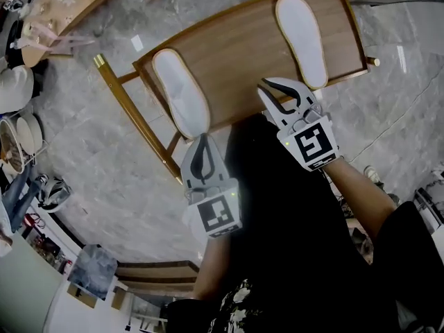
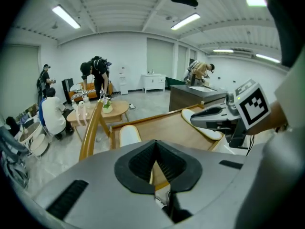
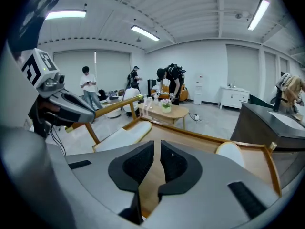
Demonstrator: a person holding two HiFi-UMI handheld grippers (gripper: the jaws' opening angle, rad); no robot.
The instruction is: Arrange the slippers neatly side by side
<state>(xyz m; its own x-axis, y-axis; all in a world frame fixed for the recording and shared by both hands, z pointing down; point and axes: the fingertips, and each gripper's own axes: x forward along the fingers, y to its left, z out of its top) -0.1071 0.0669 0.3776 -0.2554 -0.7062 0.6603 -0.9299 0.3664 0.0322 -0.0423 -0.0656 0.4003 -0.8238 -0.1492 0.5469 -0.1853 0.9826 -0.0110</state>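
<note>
Two white slippers lie apart on a low wooden table [image 1: 243, 47] with a raised rim. The left slipper [image 1: 180, 92] [image 2: 128, 135] [image 3: 125, 135] is at the near left corner, and the right slipper [image 1: 302, 39] [image 3: 231, 151] lies toward the far right. My left gripper [image 1: 202, 141] [image 2: 155, 147] is shut and empty, just short of the left slipper's near end. My right gripper [image 1: 274, 89] [image 3: 156, 149] hovers over the table's near edge, left of the right slipper. A narrow gap shows between its jaws, with nothing in it.
The table stands on a grey marble floor with slanted wooden legs [image 1: 132, 109]. A round wooden side table [image 1: 66, 2] with flowers and white stools [image 1: 14, 89] stand to the left. Several people [image 2: 95, 78] and a dark counter [image 2: 190, 97] are farther off in the room.
</note>
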